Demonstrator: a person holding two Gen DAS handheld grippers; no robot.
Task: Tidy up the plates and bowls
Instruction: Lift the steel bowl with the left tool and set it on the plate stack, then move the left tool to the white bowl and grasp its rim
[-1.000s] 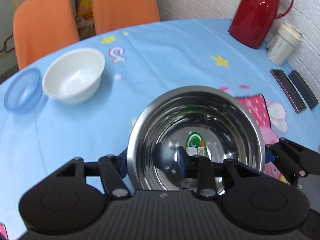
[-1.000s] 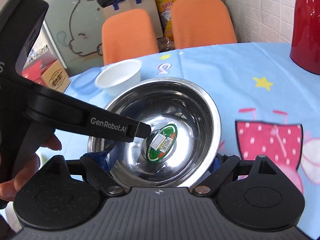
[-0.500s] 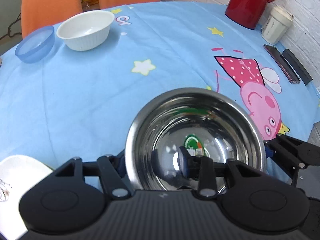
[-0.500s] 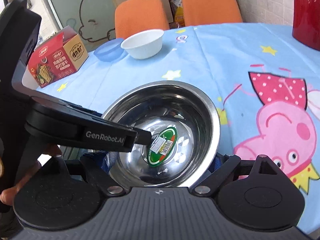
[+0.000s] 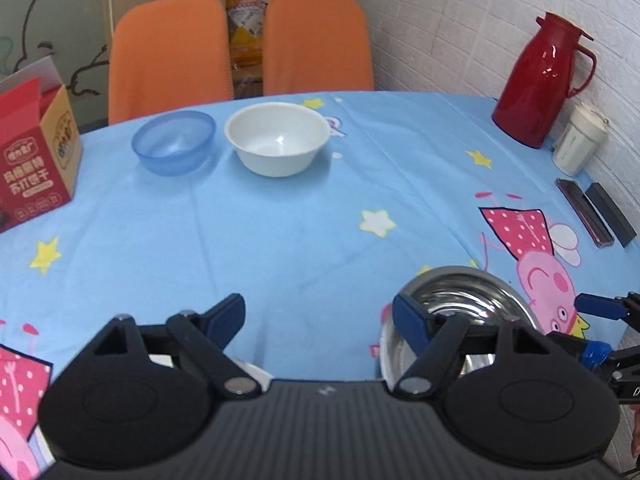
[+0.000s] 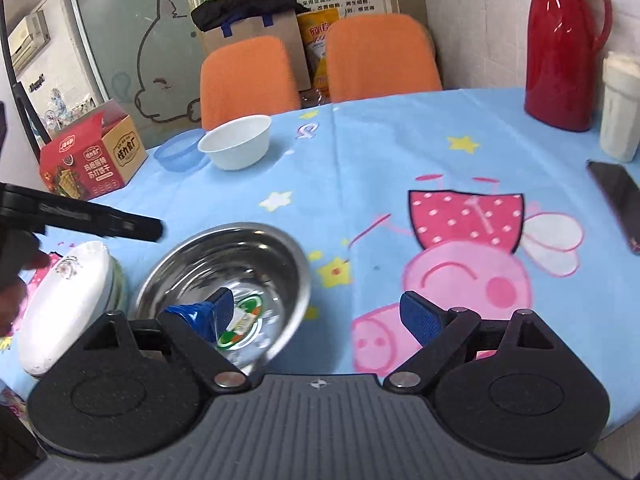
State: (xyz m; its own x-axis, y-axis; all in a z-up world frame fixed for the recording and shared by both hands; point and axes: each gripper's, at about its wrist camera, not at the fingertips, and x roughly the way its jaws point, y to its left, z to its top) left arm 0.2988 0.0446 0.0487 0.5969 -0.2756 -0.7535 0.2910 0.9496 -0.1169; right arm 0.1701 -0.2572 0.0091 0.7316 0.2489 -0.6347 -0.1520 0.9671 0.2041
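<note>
A steel bowl with a green sticker rests on the blue tablecloth near the front edge; it also shows in the left wrist view. My left gripper is open and empty, its right finger in front of the bowl's rim. My right gripper is open, its left finger over the bowl's inside. A white bowl and a blue bowl stand side by side at the far side. A white plate lies left of the steel bowl.
A red thermos and a white cup stand at the far right by the wall, with a phone and a black case near them. A red carton is at the left. Two orange chairs stand behind the table.
Both grippers have let go of the steel bowl and opened. The bowl now rests on the table near the front edge, and both grippers have drawn back and tilted up.
</note>
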